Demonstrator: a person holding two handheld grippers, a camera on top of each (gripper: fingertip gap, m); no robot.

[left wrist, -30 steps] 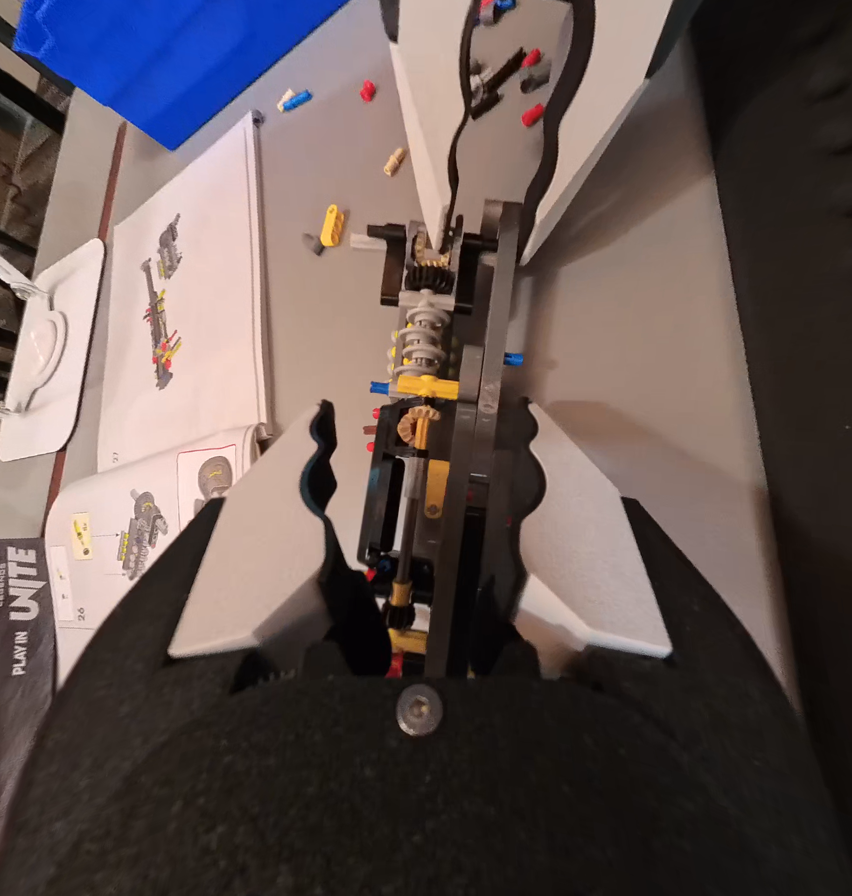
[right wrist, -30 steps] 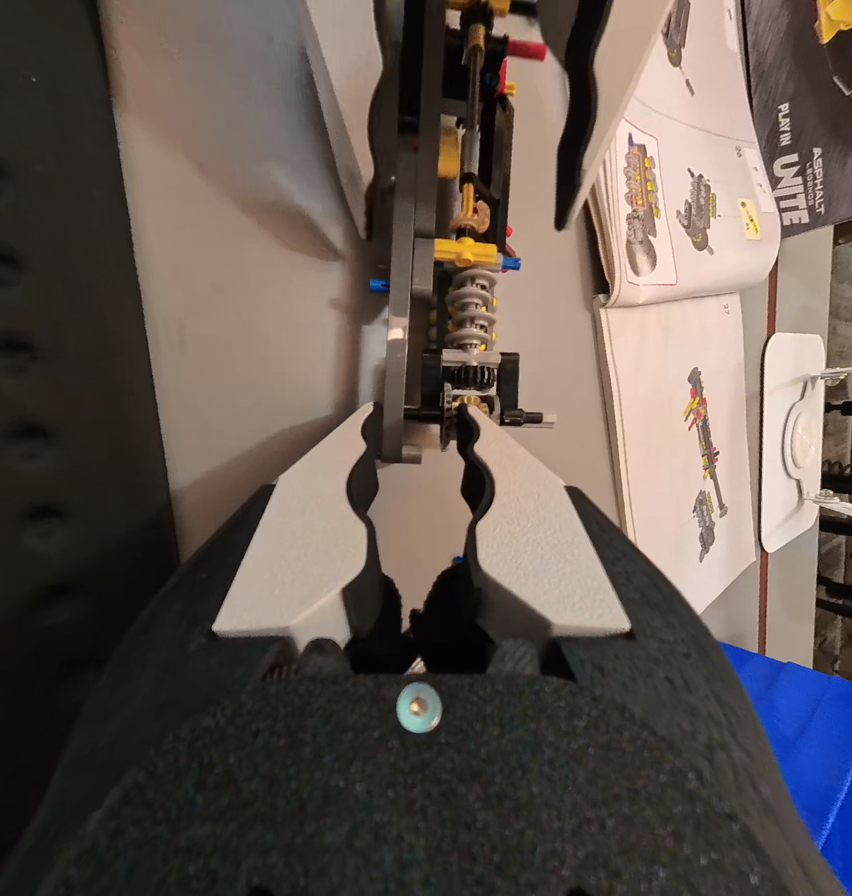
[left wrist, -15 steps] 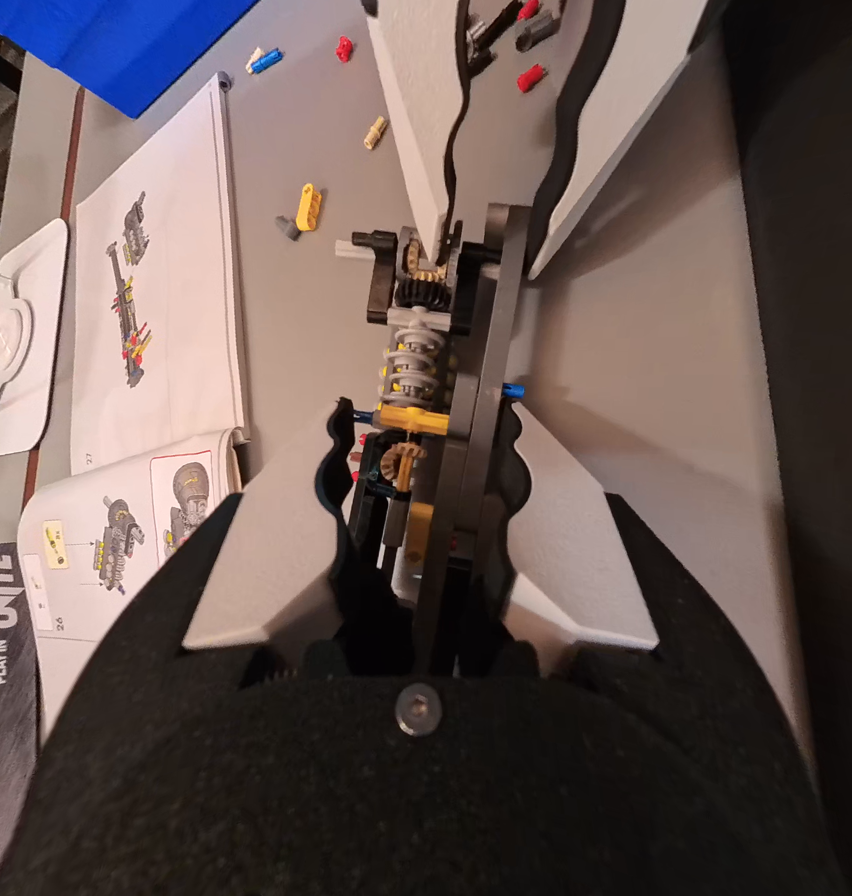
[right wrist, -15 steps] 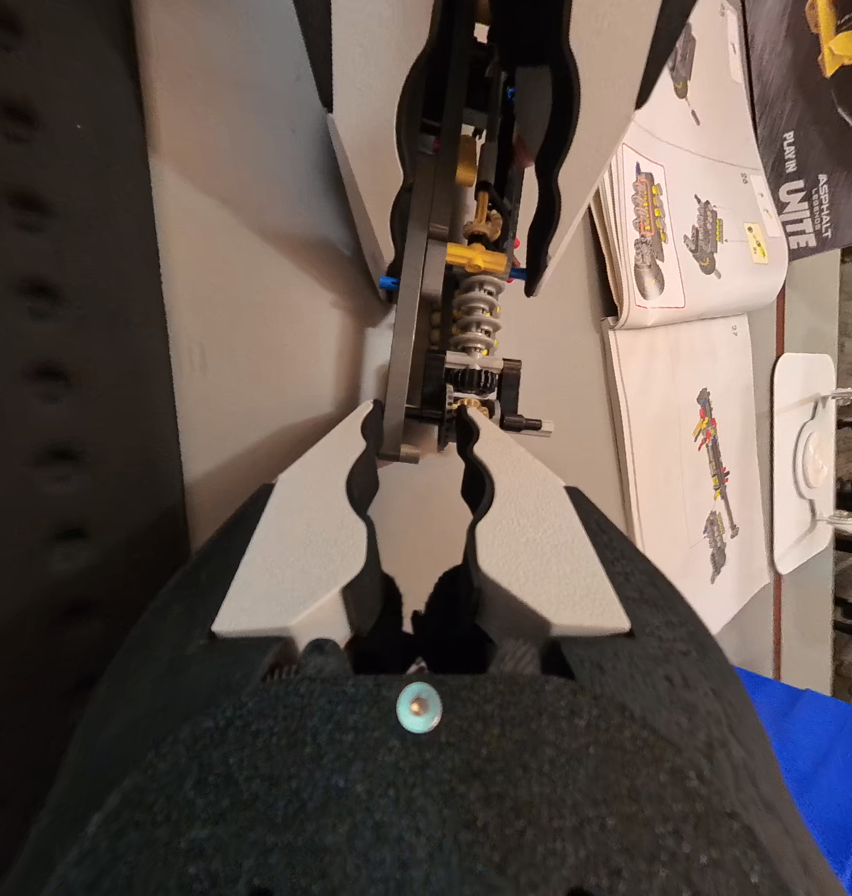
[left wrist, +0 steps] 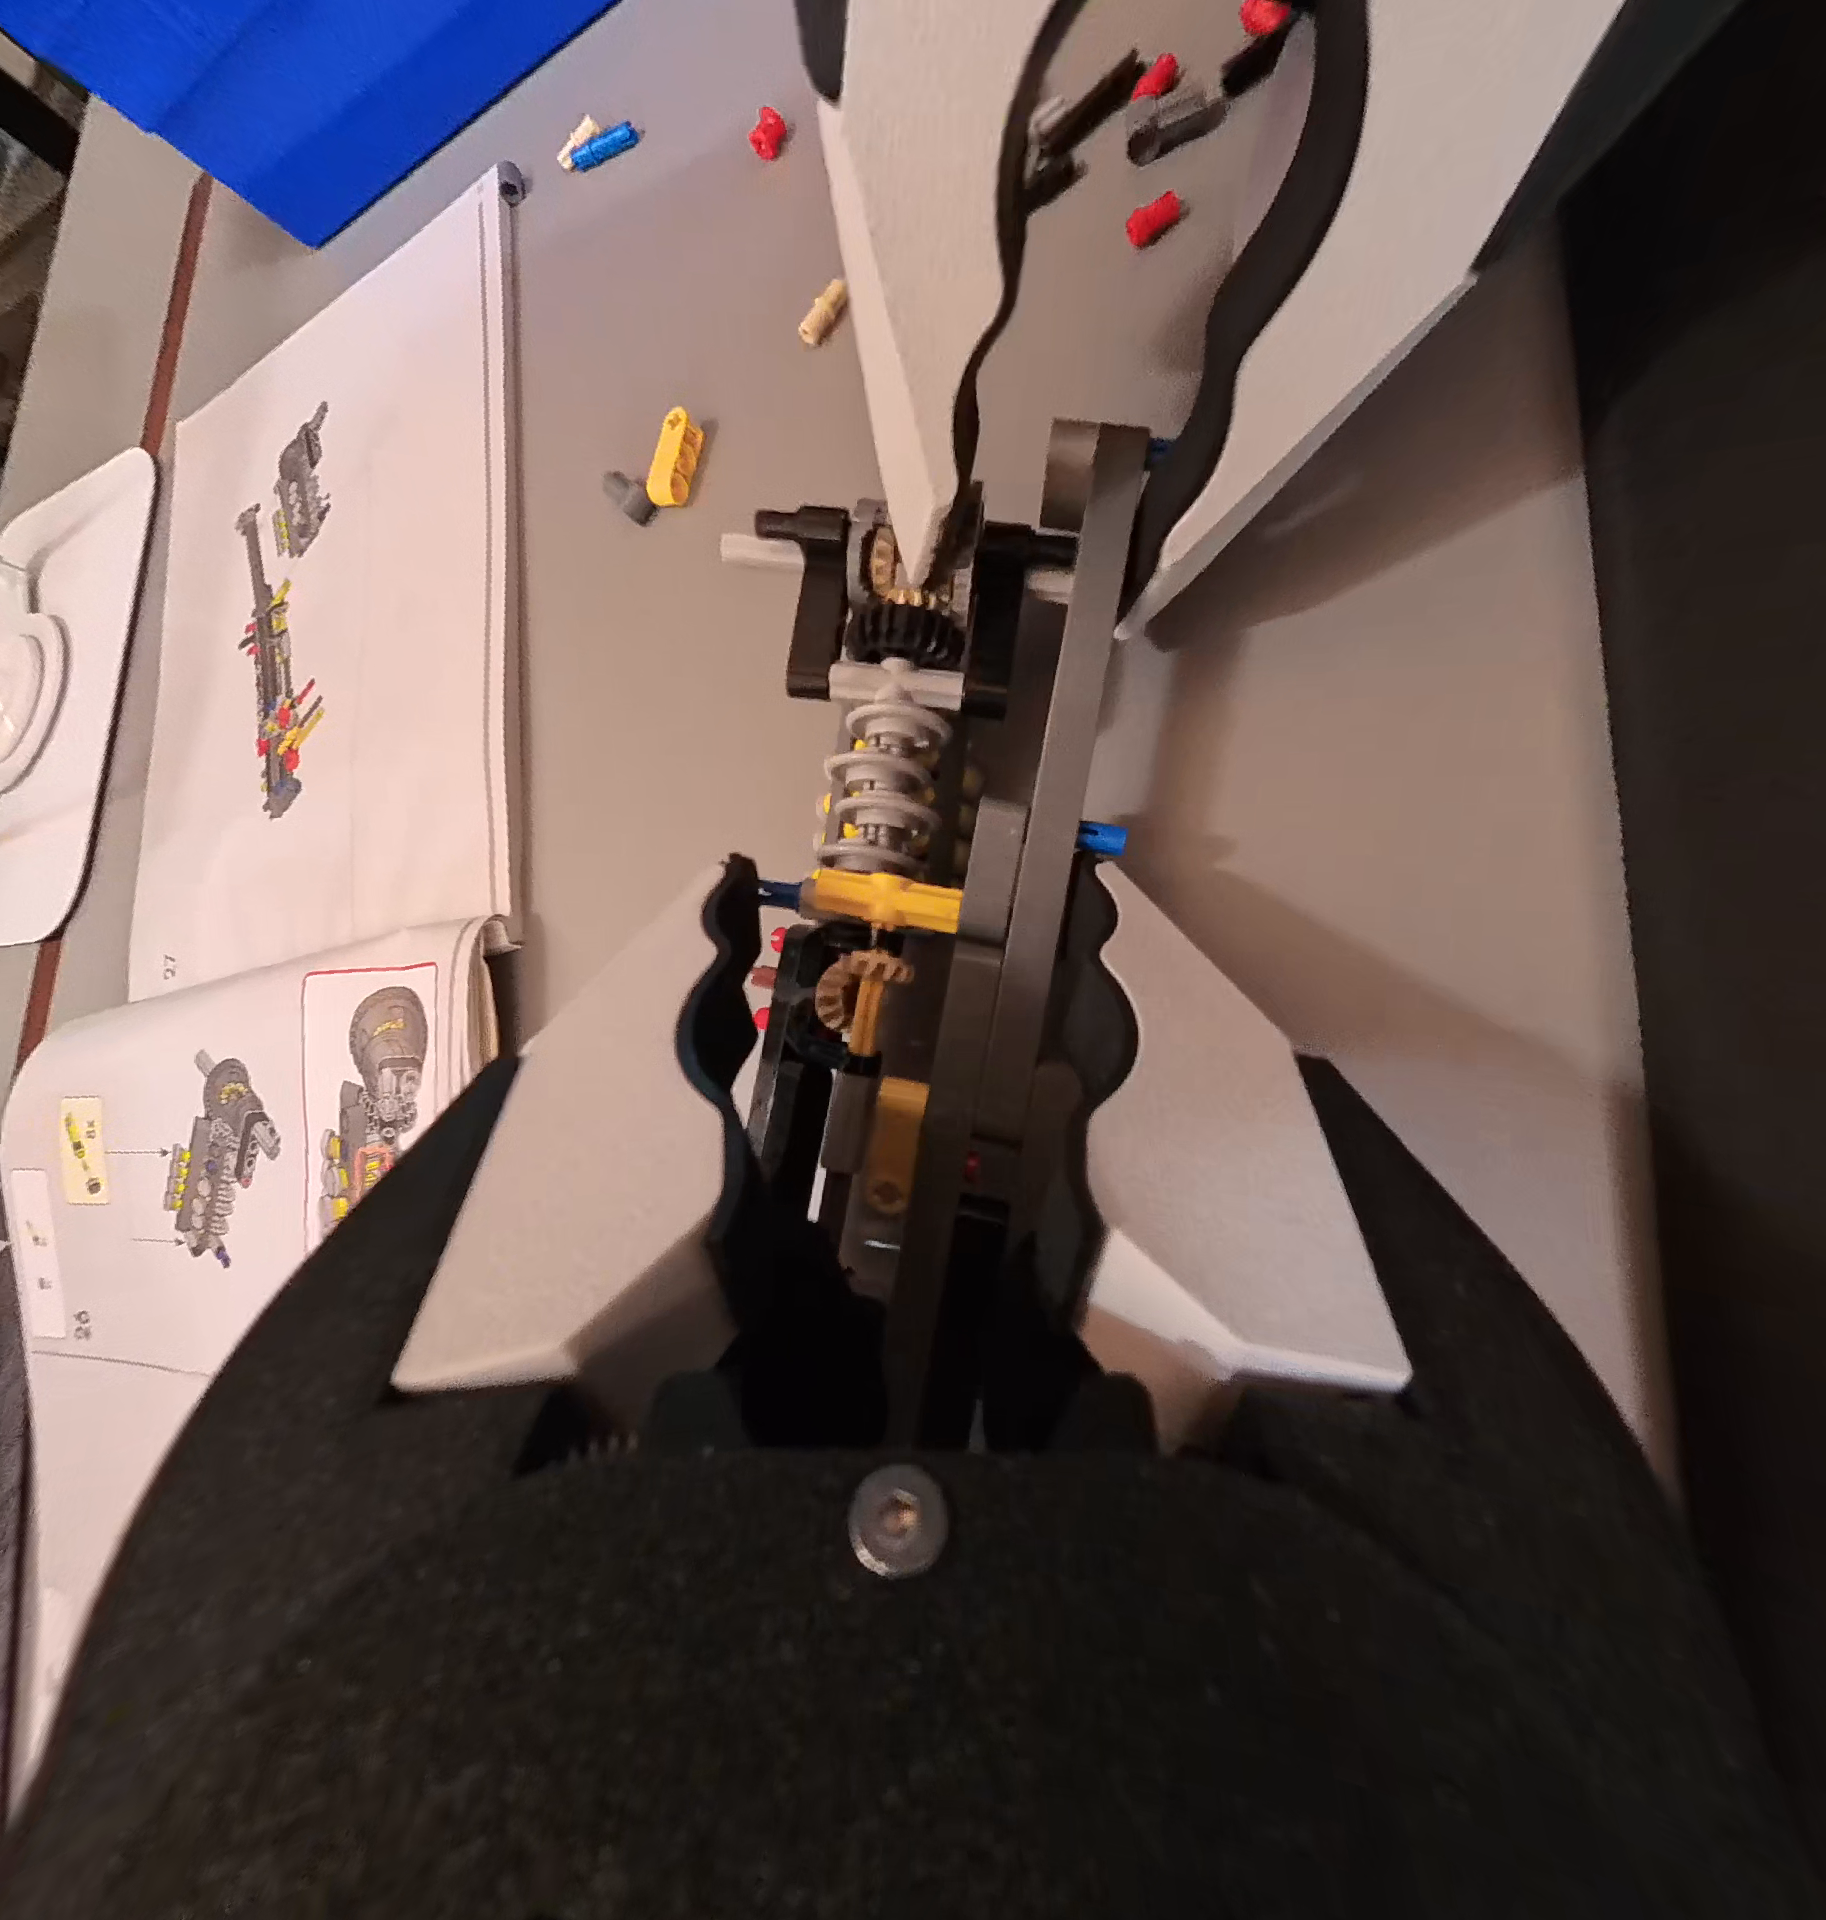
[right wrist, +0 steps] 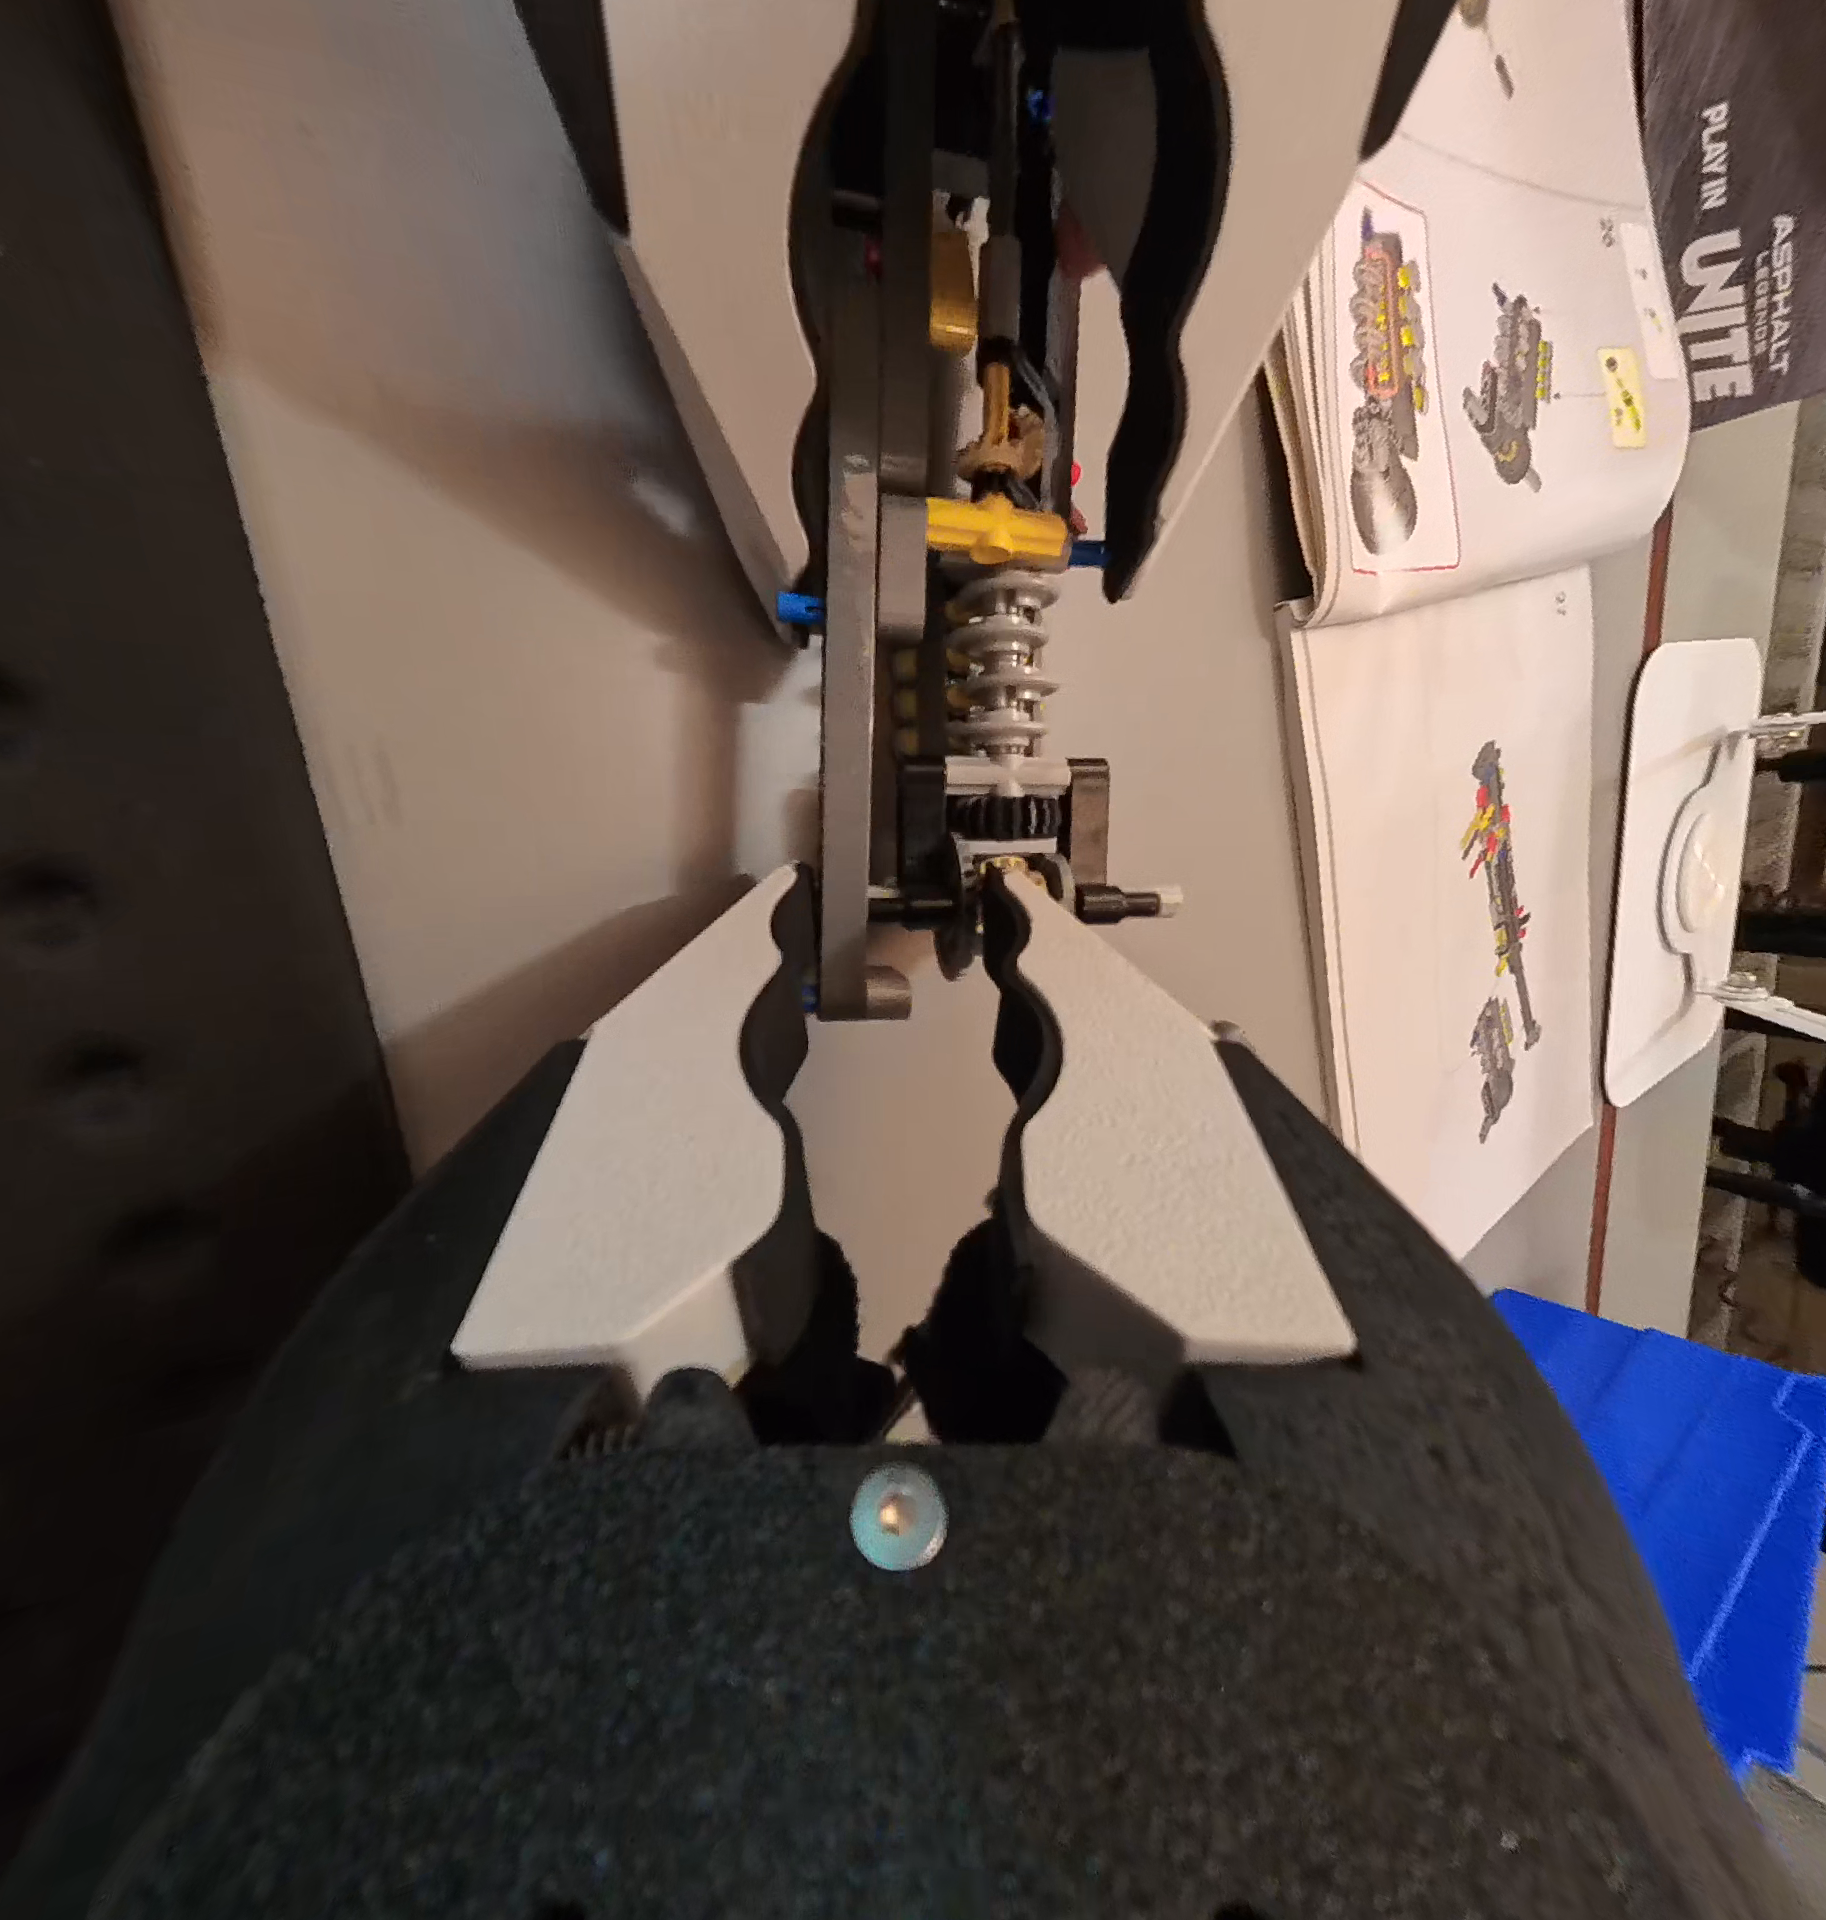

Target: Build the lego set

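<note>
A long lego assembly with a dark grey beam, grey coil, yellow cross piece and black gear is held in the air above the grey table. My left gripper is shut on its near half, with the pads against the black frame and the beam. My right gripper is shut on the other end of the assembly, on the beam and the gear housing. Each gripper shows at the top of the other's view: the right one and the left one.
An open instruction booklet lies left of the assembly, and also shows in the right wrist view. A blue bin and a white tray are beyond it. Loose pieces lie on the table: yellow, tan, red. A dark wall runs along the other side.
My left gripper's fingers have closed in from wide open onto the assembly and slid farther along it. My right gripper has kept its hold on the far end.
</note>
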